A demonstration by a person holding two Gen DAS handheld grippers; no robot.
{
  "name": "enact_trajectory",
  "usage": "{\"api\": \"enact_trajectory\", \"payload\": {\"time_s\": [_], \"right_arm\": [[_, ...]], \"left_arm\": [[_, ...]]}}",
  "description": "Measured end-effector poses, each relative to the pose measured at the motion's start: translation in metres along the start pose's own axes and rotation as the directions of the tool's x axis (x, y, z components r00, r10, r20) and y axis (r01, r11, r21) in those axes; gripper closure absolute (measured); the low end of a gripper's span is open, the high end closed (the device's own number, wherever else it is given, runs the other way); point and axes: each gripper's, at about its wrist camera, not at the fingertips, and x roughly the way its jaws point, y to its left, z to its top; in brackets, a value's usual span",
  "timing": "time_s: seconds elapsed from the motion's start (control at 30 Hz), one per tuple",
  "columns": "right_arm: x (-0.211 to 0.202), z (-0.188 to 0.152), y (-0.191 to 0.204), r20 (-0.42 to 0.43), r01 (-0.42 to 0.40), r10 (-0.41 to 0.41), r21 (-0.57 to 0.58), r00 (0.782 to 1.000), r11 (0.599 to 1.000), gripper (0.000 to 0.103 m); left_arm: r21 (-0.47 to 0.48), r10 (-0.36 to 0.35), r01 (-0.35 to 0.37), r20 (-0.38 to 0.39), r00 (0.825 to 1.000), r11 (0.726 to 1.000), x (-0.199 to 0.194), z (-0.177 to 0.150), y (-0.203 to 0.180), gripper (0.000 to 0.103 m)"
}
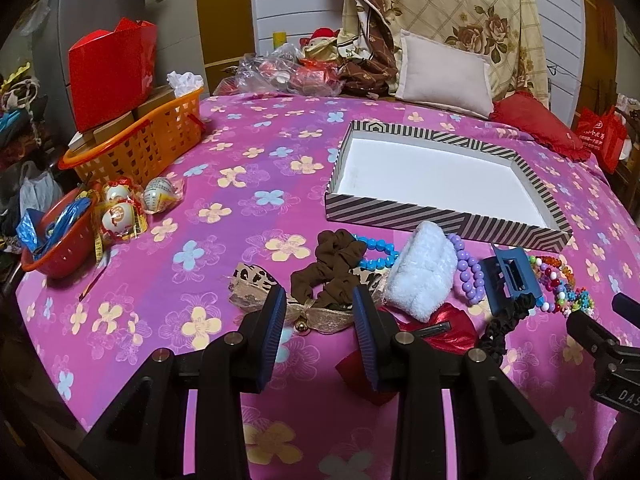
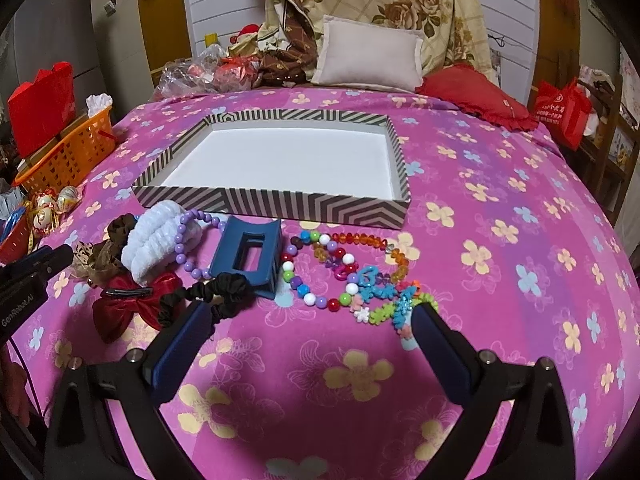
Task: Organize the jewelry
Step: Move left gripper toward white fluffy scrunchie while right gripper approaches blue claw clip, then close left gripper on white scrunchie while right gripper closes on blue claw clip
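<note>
The left gripper hangs over the near end of the row of accessories with its blue-padded fingers apart and nothing clamped; a gold ribbon bow with a small bell lies on the cloth in the gap between them. The right gripper stands wider open, empty, its left pad just beside a black scrunchie.

The jewelry lies in a line on the pink flowered bedspread, just in front of a striped shallow box whose white floor is bare. From left to right: a brown scrunchie, a turquoise bead bracelet, a white fluffy scrunchie, a lilac bead bracelet, a blue claw clip and a tangle of multicoloured bead bracelets. A red bow clip lies nearer, touching the white scrunchie. An orange basket sits well off to the left.
</note>
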Motion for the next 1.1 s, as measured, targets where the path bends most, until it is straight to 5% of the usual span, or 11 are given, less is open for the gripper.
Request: {"api": "enact_trajectory", "payload": {"time_s": [1.1], "right_arm": [[0.025, 0.026, 0.026, -0.051, -0.042, 0.042, -0.004, 0.998, 0.999, 0.002]], "left_arm": [[0.009, -0.003, 0.003, -0.026, 1.0, 1.0, 0.009, 0.001, -0.005, 0.068]]}}
